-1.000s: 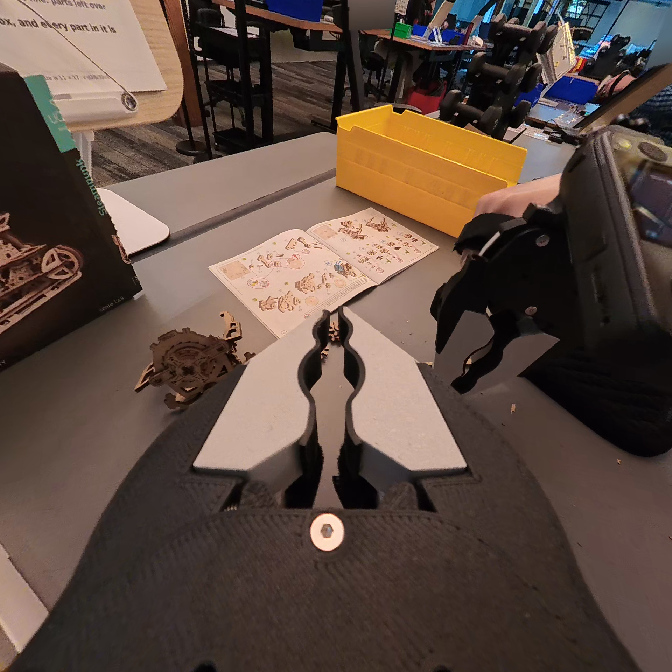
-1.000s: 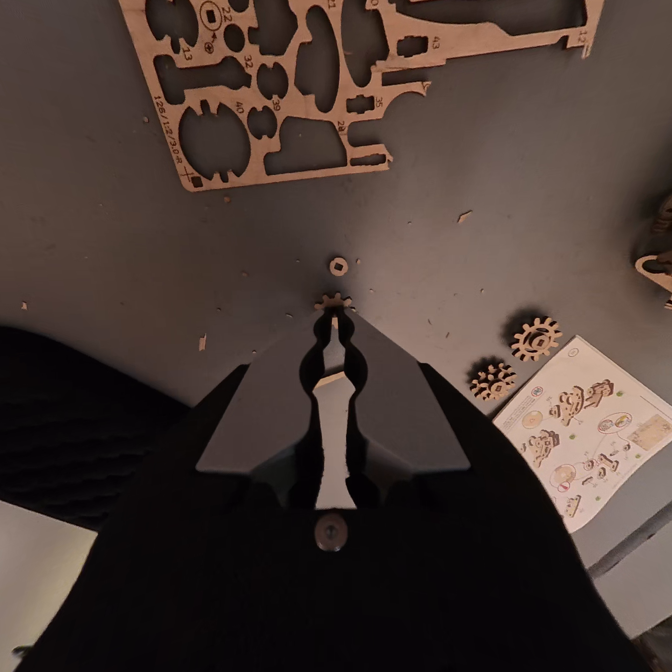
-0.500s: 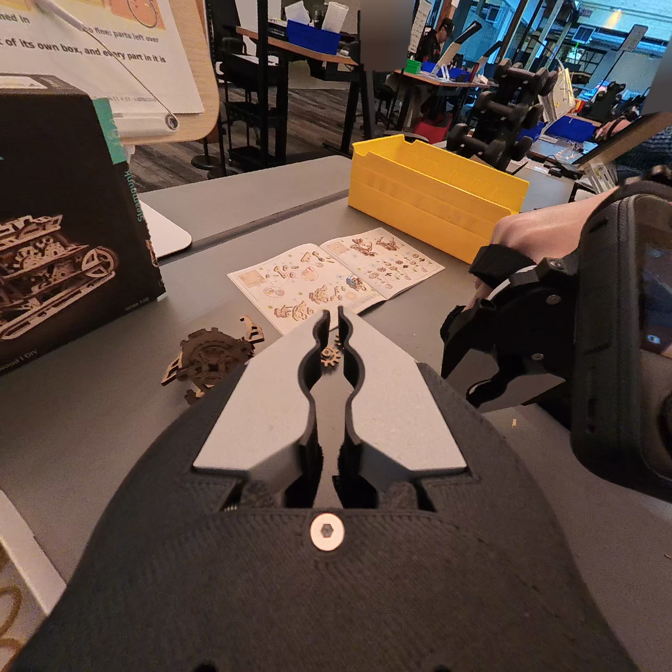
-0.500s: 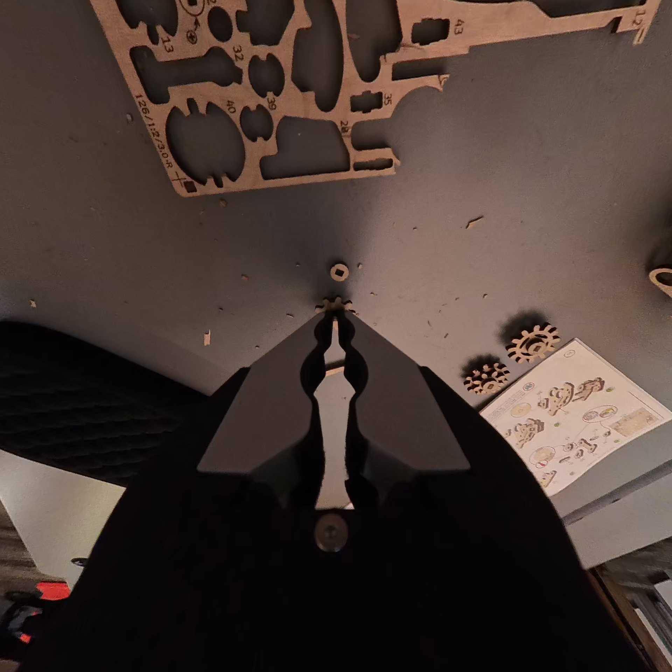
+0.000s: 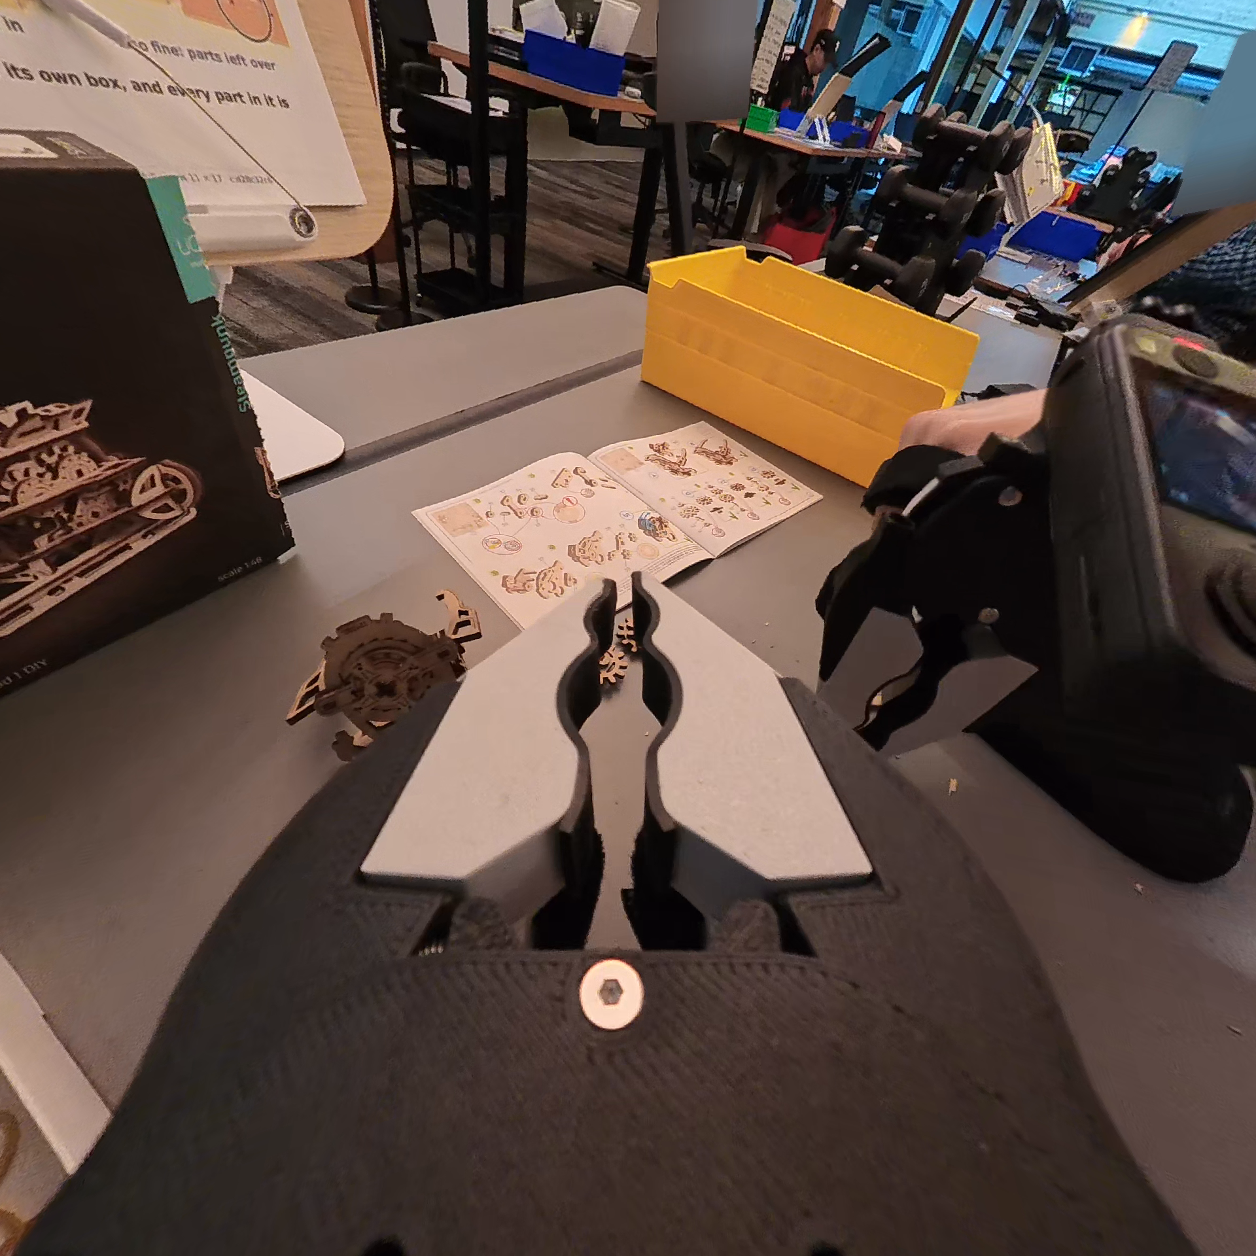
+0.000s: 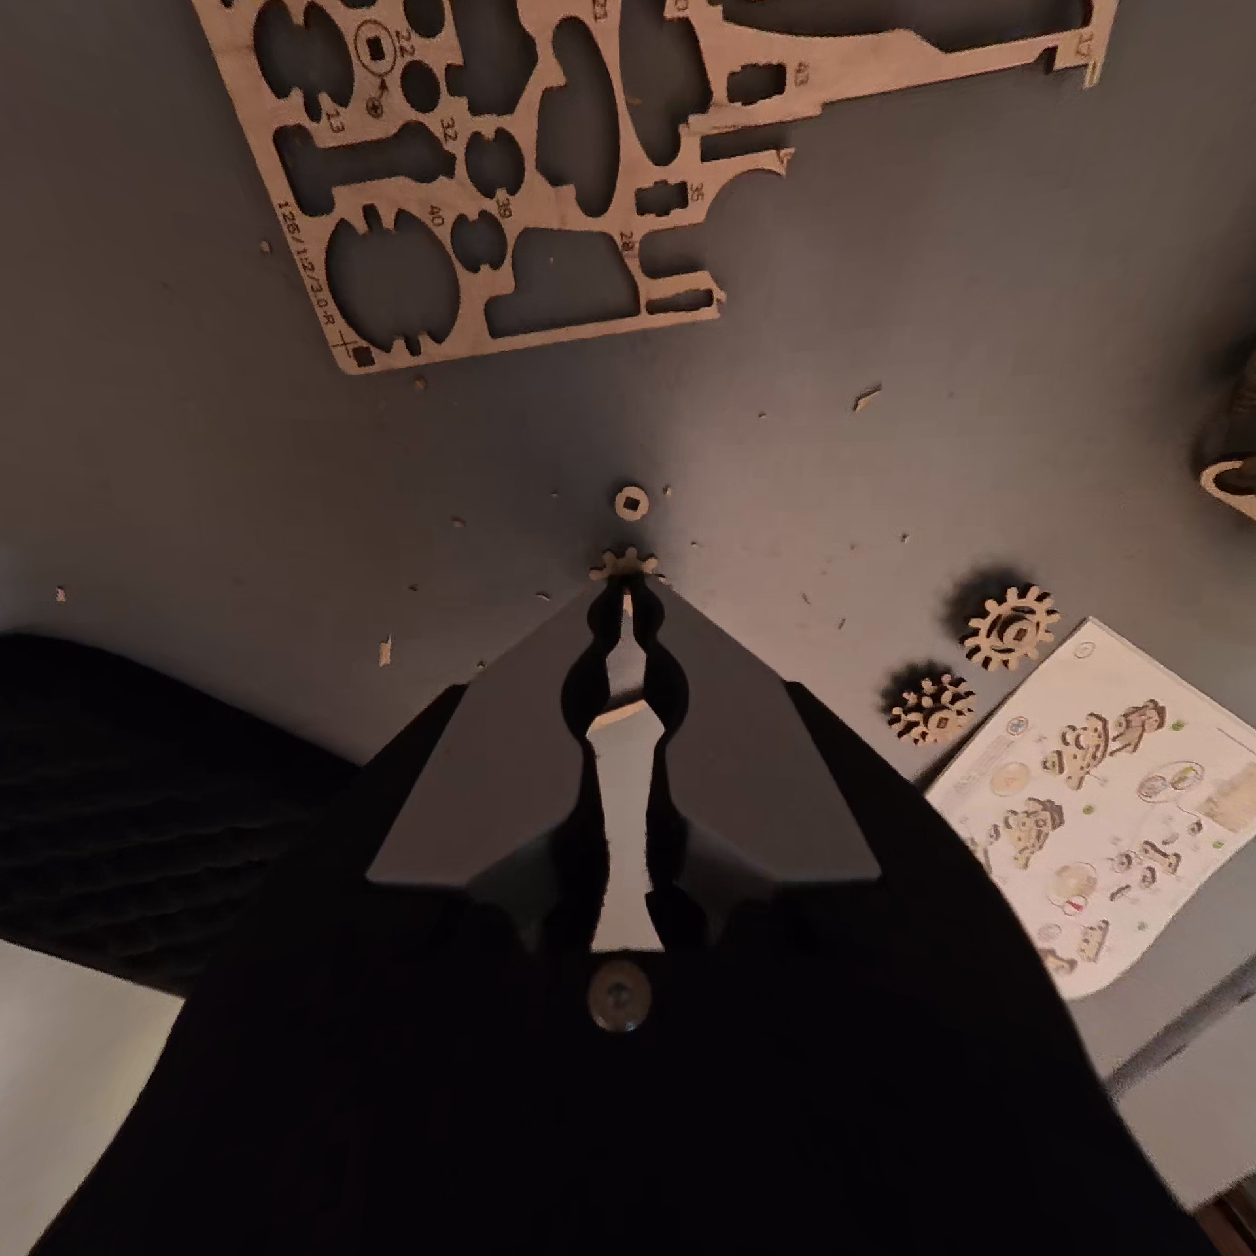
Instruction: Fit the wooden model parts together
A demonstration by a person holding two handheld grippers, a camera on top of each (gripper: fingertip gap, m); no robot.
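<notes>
Over a grey surface (image 6: 204, 476), the right gripper (image 6: 626, 590) pinches a small gear (image 6: 624, 563) at its jaw tips, apparently for fitting; the left gripper (image 5: 624, 590), jaws nearly together and empty, hovers near two gears (image 5: 617, 654).

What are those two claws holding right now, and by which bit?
The right gripper pinches a small wooden gear by its near edge, teeth sticking out past the tips. The left gripper is nearly shut on nothing.
</notes>
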